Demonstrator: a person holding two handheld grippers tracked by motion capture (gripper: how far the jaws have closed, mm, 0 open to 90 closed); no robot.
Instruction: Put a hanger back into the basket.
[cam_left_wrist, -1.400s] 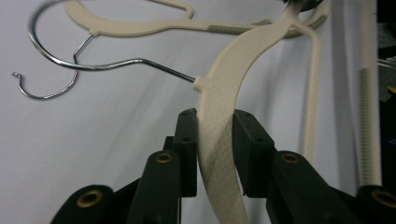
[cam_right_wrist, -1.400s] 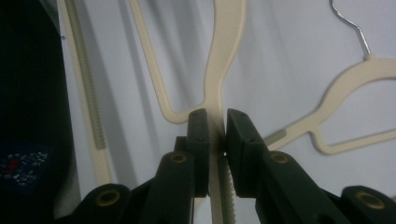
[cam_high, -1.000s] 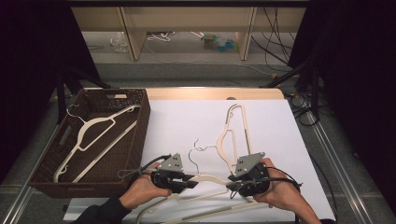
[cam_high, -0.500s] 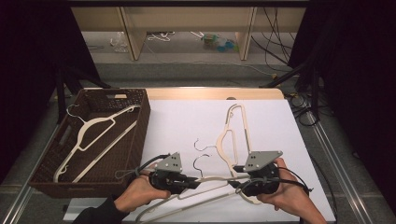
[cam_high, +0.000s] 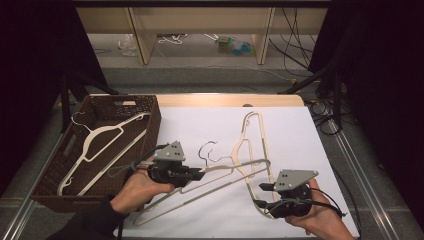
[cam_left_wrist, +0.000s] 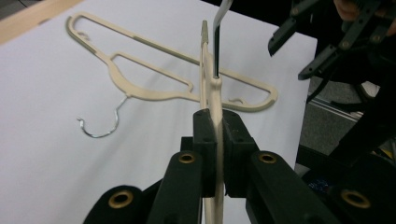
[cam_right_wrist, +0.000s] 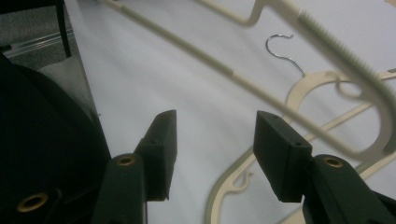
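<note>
A cream plastic clothes hanger with a metal hook (cam_high: 220, 177) is clamped at its neck between the pressed-together jaws of the left gripper (cam_high: 197, 175), and is seen tilted above the white sheet covering the table (cam_high: 300, 130). In the left gripper view the hanger (cam_left_wrist: 212, 100) is gripped edge-on between the black pads. The right gripper (cam_high: 264, 194) is held near the hanger's far end, its jaws apart with nothing between them, having just been opening; in the right gripper view the hanger's bar (cam_right_wrist: 327, 51) is seen beyond the open jaws, untouched. A 2nd cream hanger (cam_high: 250, 137) lies flat on the sheet. A 3rd cream hanger (cam_high: 100, 145) rests in the dark brown woven basket (cam_high: 152, 117) at the left.
</note>
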